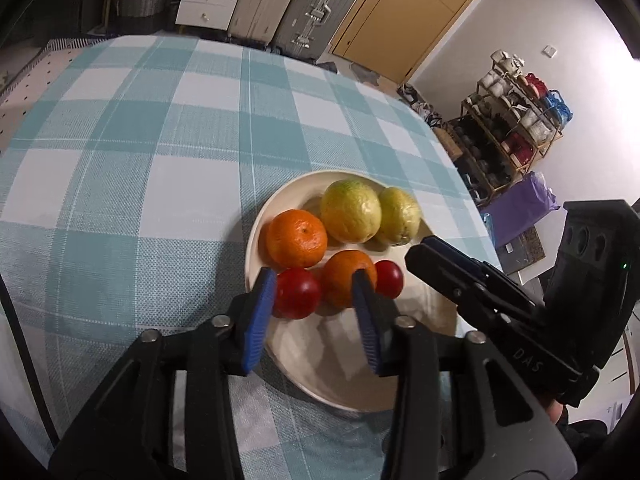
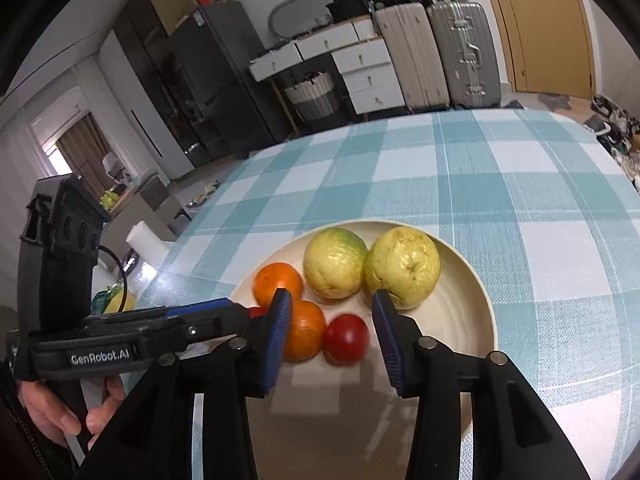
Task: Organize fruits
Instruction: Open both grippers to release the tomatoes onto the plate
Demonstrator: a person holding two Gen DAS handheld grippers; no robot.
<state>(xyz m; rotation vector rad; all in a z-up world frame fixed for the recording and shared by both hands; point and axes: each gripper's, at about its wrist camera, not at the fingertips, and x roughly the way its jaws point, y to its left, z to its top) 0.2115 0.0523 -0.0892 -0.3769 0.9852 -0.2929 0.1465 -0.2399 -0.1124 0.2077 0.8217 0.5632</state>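
A cream plate (image 1: 400, 380) (image 2: 468, 280) sits on the checked tablecloth and holds two yellow-green guavas (image 1: 351, 211) (image 2: 334, 263), two oranges (image 1: 296, 238) (image 2: 277, 278) and two red tomatoes (image 1: 297, 293) (image 2: 346, 338). My left gripper (image 1: 314, 284) is open over the plate's near side, its fingers either side of a tomatoes and an orange (image 1: 346, 276), empty. My right gripper (image 2: 331, 304) is open and empty above the plate, just short of the tomato and second guava (image 2: 402, 266). It also shows in the left wrist view (image 1: 440, 256).
The table (image 1: 140, 160) is covered by a teal and white cloth. Its right edge drops off near a shoe rack (image 1: 508, 132). Suitcases (image 2: 464, 52), drawers and a basket stand beyond the far edge.
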